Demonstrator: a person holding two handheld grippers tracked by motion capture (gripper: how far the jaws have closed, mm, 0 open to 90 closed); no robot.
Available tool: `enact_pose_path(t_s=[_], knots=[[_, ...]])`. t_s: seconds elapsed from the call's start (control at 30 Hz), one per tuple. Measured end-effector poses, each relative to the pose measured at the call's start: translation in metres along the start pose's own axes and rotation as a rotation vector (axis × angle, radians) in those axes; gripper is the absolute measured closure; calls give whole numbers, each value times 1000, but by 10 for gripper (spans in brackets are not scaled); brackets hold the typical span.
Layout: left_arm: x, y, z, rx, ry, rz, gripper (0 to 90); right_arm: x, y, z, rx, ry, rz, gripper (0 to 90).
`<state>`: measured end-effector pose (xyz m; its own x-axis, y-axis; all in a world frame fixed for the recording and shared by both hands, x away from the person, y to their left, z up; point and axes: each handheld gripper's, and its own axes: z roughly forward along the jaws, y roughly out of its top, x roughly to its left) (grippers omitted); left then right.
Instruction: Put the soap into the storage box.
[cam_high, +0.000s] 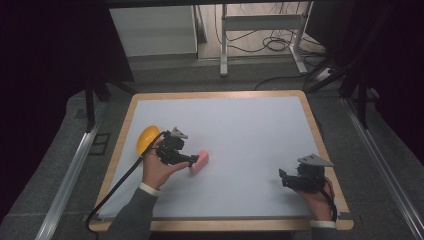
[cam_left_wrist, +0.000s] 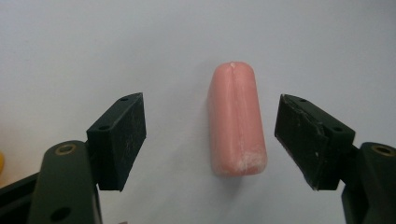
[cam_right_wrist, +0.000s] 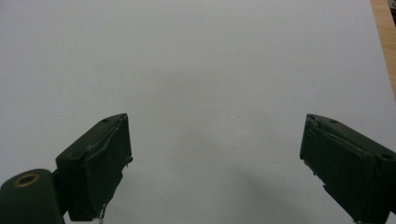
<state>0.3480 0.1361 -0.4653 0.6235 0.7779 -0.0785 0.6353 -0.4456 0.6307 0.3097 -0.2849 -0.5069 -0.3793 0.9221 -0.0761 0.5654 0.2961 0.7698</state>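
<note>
A pink oblong block (cam_high: 200, 162) lies flat on the white table sheet (cam_high: 240, 130), left of centre. My left gripper (cam_high: 190, 161) is at its near end, open. In the left gripper view the pink block (cam_left_wrist: 236, 126) lies lengthwise between the two black jaws, its near end level with the pads (cam_left_wrist: 122, 140), with a gap on each side. My left gripper (cam_left_wrist: 210, 140) touches nothing. My right gripper (cam_high: 284, 178) rests low near the table's right front, open. In the right gripper view, bare white sheet lies between the jaws of my right gripper (cam_right_wrist: 215, 163).
A yellow rounded object (cam_high: 147, 139) sits at the table's left side, just behind the left hand. The wooden table rim (cam_high: 320, 135) frames the white sheet. Black cables trail off the front left edge. A metal stand (cam_high: 260, 30) stands on the floor beyond the table.
</note>
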Motion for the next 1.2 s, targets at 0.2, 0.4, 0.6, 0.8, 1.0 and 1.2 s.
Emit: enact_pose_path(t_s=[0.2, 0.4, 0.6, 0.8, 1.0, 1.2], knots=[[-4, 2, 15, 28, -15, 2, 254, 1, 0, 1, 2, 0, 0, 86], [-5, 2, 25, 51, -16, 3, 256, 1, -1, 3, 11, 1, -6, 86], [-6, 4, 32, 52, -20, 7, 286, 3, -1, 4, 17, 1, -12, 86], [-7, 6, 41, 62, -34, -10, 319, 5, -1, 5, 20, 0, -21, 86], [-10, 4, 51, 80, -41, -8, 377, 5, -1, 5, 21, -1, -23, 86], [-13, 0, 59, 107, -38, -1, 431, 3, -2, 5, 25, -2, -15, 86]])
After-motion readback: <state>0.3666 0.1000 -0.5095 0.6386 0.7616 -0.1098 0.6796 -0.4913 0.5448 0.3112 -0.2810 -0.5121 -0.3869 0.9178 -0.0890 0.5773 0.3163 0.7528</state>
